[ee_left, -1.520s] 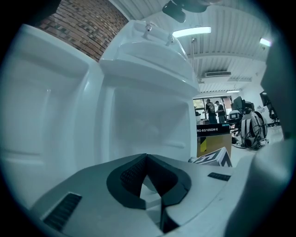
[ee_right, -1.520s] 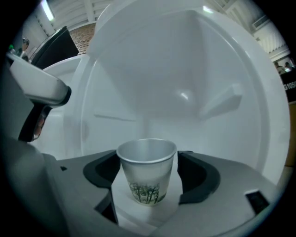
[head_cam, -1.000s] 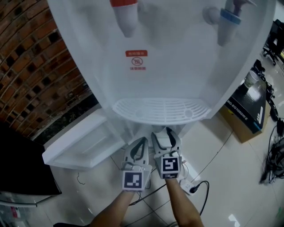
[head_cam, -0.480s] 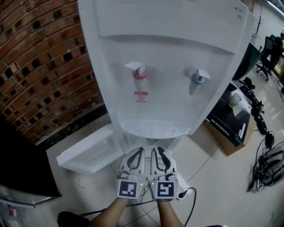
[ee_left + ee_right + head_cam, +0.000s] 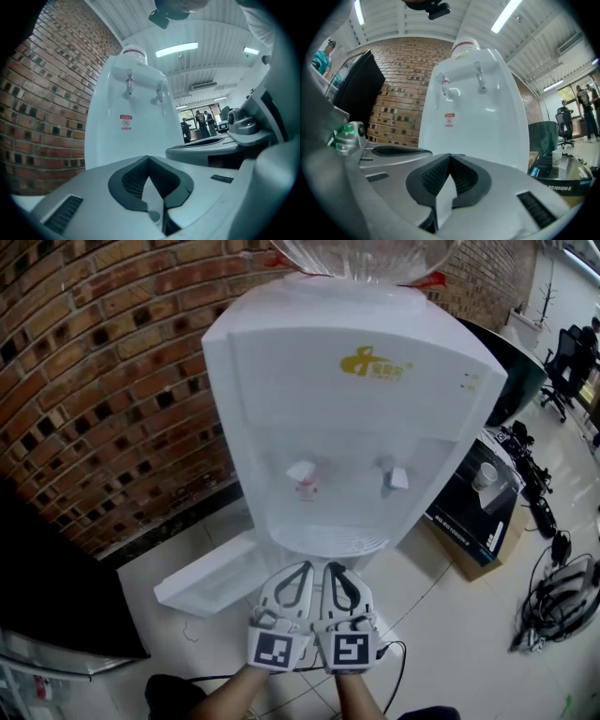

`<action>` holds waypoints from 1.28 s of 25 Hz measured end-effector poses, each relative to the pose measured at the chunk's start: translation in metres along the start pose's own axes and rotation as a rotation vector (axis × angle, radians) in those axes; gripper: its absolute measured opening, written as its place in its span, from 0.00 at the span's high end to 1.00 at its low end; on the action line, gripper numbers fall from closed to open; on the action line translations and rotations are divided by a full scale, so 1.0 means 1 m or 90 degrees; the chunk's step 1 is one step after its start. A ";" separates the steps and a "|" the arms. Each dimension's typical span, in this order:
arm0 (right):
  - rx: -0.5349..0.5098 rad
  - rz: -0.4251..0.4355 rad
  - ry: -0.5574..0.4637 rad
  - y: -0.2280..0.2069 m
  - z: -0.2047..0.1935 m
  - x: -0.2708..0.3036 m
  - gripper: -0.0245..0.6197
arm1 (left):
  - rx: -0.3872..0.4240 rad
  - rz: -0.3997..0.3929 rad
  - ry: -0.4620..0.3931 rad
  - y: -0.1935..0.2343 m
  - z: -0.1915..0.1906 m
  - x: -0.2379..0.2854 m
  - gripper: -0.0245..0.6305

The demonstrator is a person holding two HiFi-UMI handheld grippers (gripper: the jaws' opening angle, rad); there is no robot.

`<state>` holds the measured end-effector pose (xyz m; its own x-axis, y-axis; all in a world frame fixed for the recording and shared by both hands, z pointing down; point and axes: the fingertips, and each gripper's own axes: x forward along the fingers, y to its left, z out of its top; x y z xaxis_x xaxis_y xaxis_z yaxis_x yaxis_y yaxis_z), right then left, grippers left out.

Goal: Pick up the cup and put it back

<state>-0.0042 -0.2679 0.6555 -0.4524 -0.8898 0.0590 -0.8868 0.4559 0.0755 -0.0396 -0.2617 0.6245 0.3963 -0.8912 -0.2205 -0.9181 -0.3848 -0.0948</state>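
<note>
Tiled floor (image 5: 450, 634): water dispenser (image 5: 347, 427), box (image 5: 466, 521), cables (image 5: 553, 601).

- Water bottle (image 5: 366, 257) on top of the dispenser (image 5: 347, 437): cut by the head view's top edge, only its lowest part shows.
- Gold logo (image 5: 373, 363) on the dispenser front: print too small to read.
- Red label (image 5: 125, 122) under the taps: unreadable in both gripper views.
- Cup (image 5: 485, 475) on the box (image 5: 473, 512): small, contents cannot be told.
- Cable heap (image 5: 553, 601): runs off the right edge.
- Forearms (image 5: 361, 701): cut by the bottom edge.
- People (image 5: 201, 123) far off in the left gripper view: tiny figures only.
</note>
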 end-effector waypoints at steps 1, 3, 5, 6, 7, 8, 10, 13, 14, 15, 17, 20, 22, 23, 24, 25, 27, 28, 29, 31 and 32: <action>-0.003 0.006 0.004 0.003 0.012 -0.001 0.96 | -0.001 0.001 -0.002 0.002 0.013 0.000 0.96; -0.005 0.015 0.009 0.008 0.036 -0.002 0.96 | 0.007 -0.001 0.009 0.006 0.037 0.000 0.96; -0.003 0.019 0.011 0.012 0.063 -0.004 0.96 | 0.019 -0.002 0.024 0.011 0.060 0.001 0.96; -0.001 0.021 0.010 0.014 0.076 -0.005 0.96 | 0.023 -0.001 0.025 0.014 0.074 0.001 0.96; 0.000 0.024 0.012 0.015 0.090 -0.007 0.96 | 0.023 0.003 0.022 0.018 0.089 0.001 0.96; 0.001 0.028 0.015 0.017 0.103 -0.010 0.96 | 0.022 0.009 0.019 0.021 0.104 0.000 0.96; 0.004 0.032 0.024 0.020 0.129 -0.016 0.96 | 0.019 0.021 0.022 0.028 0.133 -0.002 0.96; 0.010 0.035 0.032 0.022 0.173 -0.027 0.96 | -0.020 0.040 0.038 0.035 0.170 -0.010 0.96; 0.011 0.039 0.035 0.024 0.188 -0.031 0.96 | -0.037 0.049 0.043 0.036 0.181 -0.016 0.96; 0.010 0.042 0.039 0.025 0.201 -0.035 0.96 | -0.051 0.058 0.048 0.037 0.190 -0.023 0.96; 0.007 0.049 0.047 0.030 0.225 -0.043 0.96 | -0.066 0.073 0.063 0.039 0.208 -0.039 0.96; -0.001 0.056 0.055 0.037 0.257 -0.058 0.96 | -0.085 0.083 0.074 0.036 0.236 -0.056 0.96; -0.004 0.061 0.065 0.043 0.276 -0.071 0.96 | -0.100 0.093 0.078 0.034 0.254 -0.068 0.96; -0.004 0.064 0.070 0.046 0.284 -0.077 0.96 | -0.107 0.099 0.081 0.034 0.262 -0.073 0.96; -0.008 0.068 0.075 0.049 0.292 -0.082 0.96 | -0.112 0.103 0.083 0.033 0.269 -0.078 0.96; -0.013 0.072 0.078 0.052 0.300 -0.087 0.96 | -0.109 0.104 0.086 0.032 0.277 -0.080 0.96; -0.012 0.075 0.078 0.057 0.314 -0.094 0.96 | -0.066 0.095 0.084 0.032 0.302 -0.077 0.96; -0.008 0.073 0.077 0.058 0.320 -0.097 0.96 | -0.033 0.089 0.077 0.034 0.318 -0.070 0.96; -0.004 0.069 0.076 0.060 0.327 -0.100 0.96 | -0.006 0.083 0.069 0.039 0.334 -0.062 0.96; 0.011 0.057 0.073 0.060 0.341 -0.109 0.96 | 0.008 0.074 0.063 0.047 0.361 -0.049 0.96; 0.017 0.050 0.072 0.059 0.350 -0.113 0.96 | 0.006 0.067 0.062 0.048 0.373 -0.046 0.96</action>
<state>-0.0386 -0.1468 0.3050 -0.5082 -0.8431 0.1756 -0.8521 0.5219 0.0399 -0.1022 -0.1494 0.2680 0.2963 -0.9455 -0.1348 -0.9541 -0.2867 -0.0862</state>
